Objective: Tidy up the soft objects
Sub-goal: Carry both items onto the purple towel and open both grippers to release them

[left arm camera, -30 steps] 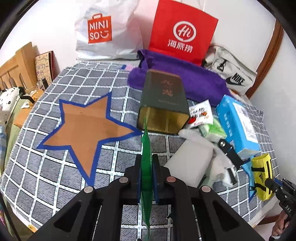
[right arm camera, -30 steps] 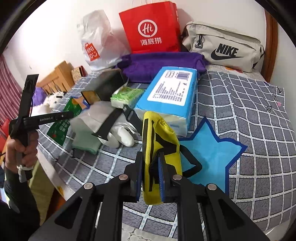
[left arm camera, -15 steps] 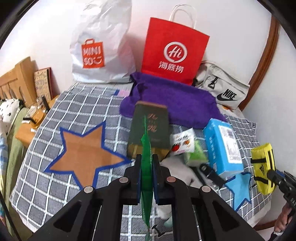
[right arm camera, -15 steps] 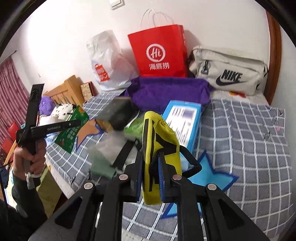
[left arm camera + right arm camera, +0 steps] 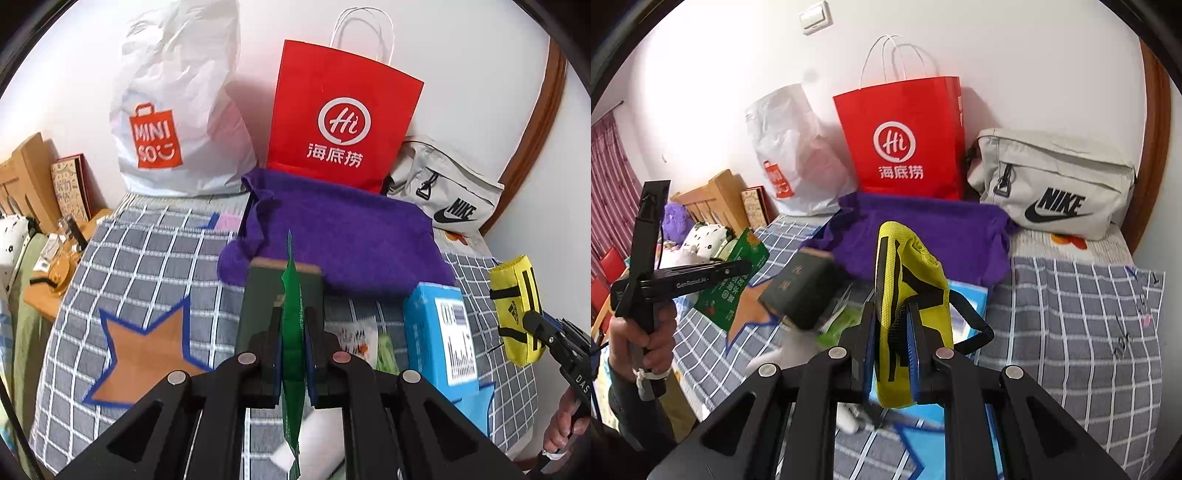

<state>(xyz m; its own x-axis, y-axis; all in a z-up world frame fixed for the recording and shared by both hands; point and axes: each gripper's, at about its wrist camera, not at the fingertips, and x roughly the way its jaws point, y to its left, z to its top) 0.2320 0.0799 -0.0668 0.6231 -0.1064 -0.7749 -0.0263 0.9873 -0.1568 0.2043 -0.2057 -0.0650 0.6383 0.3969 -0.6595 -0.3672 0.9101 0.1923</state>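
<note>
A: How far along does the tidying look?

B: Mid-carry, I'd judge. The left claw (image 5: 293,334) is clamped on a flat green packet (image 5: 291,317), held edge-on above the bed (image 5: 147,251). The right claw (image 5: 891,341) is pinched on a yellow pouch (image 5: 908,273) with black straps, also lifted clear of the checked bedspread.

A: And what is left?

B: Plenty. A dark green box (image 5: 258,306) lies at the centre, a blue tissue pack (image 5: 439,332) at about four o'clock from it, and a small snack sachet (image 5: 354,338) between them. A purple towel (image 5: 343,236) is bunched at twelve o'clock, under the red paper bag (image 5: 340,122).

A: Where do the two held things go?

B: I can't tell; neither has been set down, and the bags behind stand untouched.
</note>
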